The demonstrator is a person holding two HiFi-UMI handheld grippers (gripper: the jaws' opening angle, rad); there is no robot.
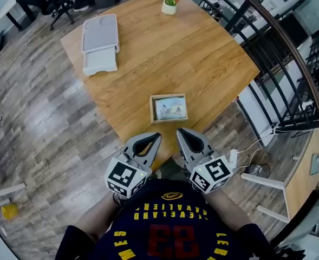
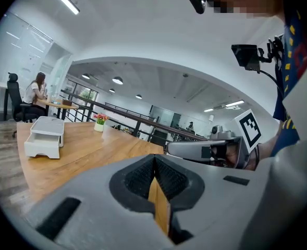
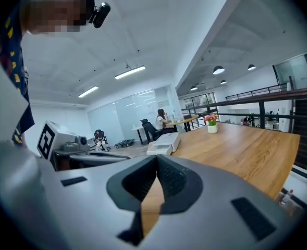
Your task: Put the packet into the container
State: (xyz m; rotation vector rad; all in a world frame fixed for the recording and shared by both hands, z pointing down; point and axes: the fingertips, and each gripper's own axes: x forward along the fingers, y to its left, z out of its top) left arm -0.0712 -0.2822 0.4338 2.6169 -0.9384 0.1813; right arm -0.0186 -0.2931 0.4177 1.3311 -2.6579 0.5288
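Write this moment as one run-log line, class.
left tool: shut, empty | right tool: shut, empty | packet: inside container | container: on table

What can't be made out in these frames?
Packet print: head view, too small to read.
Container: missing from both gripper views; each gripper's own body fills the lower frame.
White drawer unit contents: closed, all views.
Table near corner: head view, covered by left gripper and right gripper.
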